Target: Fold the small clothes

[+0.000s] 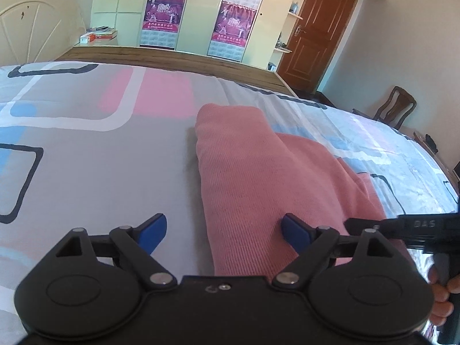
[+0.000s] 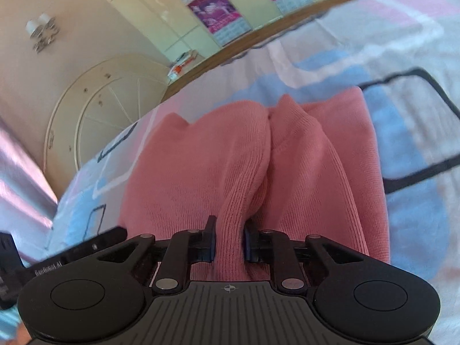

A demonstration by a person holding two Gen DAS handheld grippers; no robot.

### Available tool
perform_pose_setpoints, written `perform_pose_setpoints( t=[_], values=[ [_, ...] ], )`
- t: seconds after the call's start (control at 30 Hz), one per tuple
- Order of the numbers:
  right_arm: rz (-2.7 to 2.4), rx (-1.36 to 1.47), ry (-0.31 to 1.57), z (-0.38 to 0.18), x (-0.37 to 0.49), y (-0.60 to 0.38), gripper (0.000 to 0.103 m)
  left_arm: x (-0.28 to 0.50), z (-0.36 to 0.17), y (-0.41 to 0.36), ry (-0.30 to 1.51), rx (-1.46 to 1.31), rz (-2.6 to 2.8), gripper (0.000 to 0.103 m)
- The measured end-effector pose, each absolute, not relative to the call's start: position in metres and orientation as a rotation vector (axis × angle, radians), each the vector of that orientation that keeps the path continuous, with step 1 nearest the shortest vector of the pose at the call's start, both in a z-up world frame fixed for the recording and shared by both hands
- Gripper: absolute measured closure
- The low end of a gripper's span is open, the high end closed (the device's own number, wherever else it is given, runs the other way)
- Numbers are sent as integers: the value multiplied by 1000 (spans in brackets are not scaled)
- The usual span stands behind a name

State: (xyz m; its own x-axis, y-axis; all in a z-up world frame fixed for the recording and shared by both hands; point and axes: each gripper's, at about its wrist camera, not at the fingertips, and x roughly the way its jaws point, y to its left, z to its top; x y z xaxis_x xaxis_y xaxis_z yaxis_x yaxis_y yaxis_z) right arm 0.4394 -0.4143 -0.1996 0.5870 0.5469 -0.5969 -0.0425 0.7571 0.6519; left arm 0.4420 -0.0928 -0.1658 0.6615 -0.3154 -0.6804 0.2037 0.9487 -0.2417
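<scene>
The left gripper (image 1: 224, 231) hangs with jaws wide apart over the near edge of a pink knit garment (image 1: 253, 178) lying on the patterned bed (image 1: 86, 149). The right gripper (image 2: 229, 241) has its jaws clamped on a raised ridge of that garment.
</scene>
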Motion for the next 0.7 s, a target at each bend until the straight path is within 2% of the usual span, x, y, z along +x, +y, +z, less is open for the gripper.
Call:
perform_pose_setpoints(
  t=[0.3,0.5,0.57,0.67,0.7],
  values=[
    [285,419,695,-140,389,-427,93,436,-154,-116,770,-147,-375,17],
    [158,397,845,-187,373,-441,93,430,-178,-138,846,-122,-415,12],
    [149,451,825,-184,367,-445,91,431,-176,-135,851,-133,-407,12],
    [154,472,800,-170,366,-449,71,433,-169,-130,846,-137,-415,13],
    [153,482,788,-164,369,-452,59,434,-166,-128,840,-135,-415,13]
  ],
)
